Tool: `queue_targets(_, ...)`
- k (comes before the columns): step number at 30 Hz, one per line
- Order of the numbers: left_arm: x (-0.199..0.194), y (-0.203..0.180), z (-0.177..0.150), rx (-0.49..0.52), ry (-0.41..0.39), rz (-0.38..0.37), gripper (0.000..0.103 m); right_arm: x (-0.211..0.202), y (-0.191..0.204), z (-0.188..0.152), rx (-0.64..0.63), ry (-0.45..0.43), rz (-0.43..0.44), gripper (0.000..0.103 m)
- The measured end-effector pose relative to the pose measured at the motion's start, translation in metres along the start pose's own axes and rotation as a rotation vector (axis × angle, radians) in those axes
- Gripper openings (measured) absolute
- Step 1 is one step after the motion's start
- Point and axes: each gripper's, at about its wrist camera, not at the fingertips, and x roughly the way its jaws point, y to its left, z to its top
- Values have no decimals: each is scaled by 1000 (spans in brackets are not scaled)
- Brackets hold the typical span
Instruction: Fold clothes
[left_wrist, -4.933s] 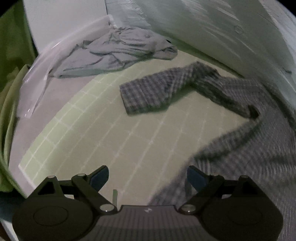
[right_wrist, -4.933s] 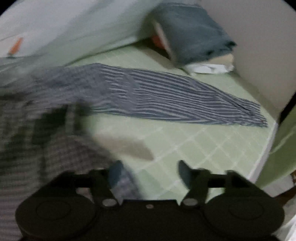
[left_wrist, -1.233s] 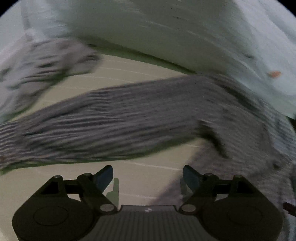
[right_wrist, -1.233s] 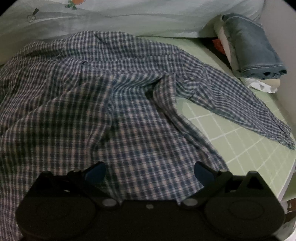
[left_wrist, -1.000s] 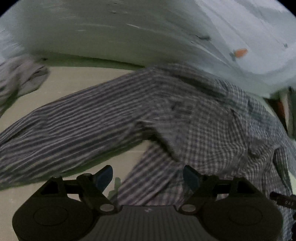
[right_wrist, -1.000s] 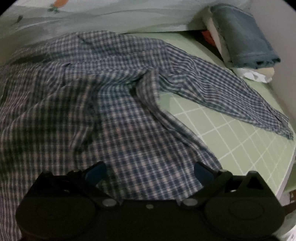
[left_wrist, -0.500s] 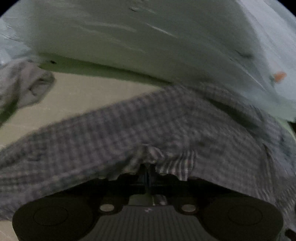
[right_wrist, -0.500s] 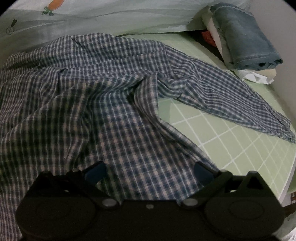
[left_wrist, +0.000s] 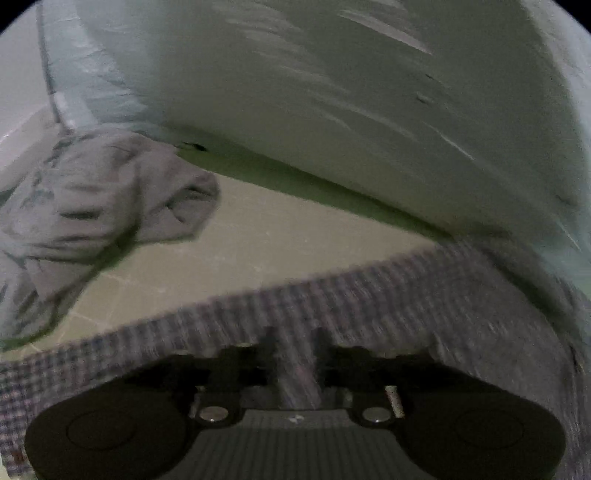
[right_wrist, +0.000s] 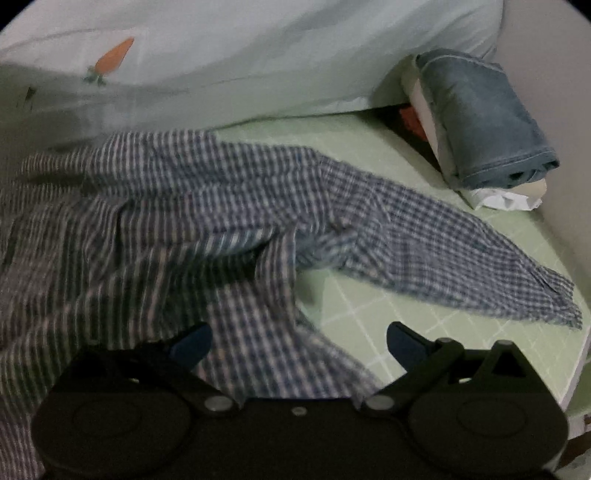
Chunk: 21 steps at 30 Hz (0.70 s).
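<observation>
A blue-and-white checked shirt (right_wrist: 155, 236) lies spread on the green grid mat (right_wrist: 461, 332), one sleeve (right_wrist: 461, 258) reaching right. My left gripper (left_wrist: 295, 354) is shut on a fold of the checked shirt (left_wrist: 369, 302), and the lifted cloth drapes over and hides its fingers. My right gripper (right_wrist: 299, 343) is open and empty, low over the shirt's lower edge, its blue pads on either side of the cloth.
A crumpled grey garment (left_wrist: 99, 210) lies at the left of the mat. A pale quilt (right_wrist: 240, 62) with a carrot print runs along the back. Folded jeans (right_wrist: 480, 118) on a small stack sit at the far right. The mat's edge (right_wrist: 576, 362) is at right.
My left gripper has closed on the shirt and lifted it, pulling the cloth over its fingers. The shirt body has bunched and shifted in the right wrist view. The right gripper stayed open.
</observation>
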Motion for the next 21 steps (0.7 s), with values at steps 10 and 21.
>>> queue_targets(10,-16,-13,-58,27,107,-49,56,45,2,35,-164,62,28,2)
queue_targets(21,-46,-1,-91,36,140,-64,70,48,-31,49,-25,38,17,58)
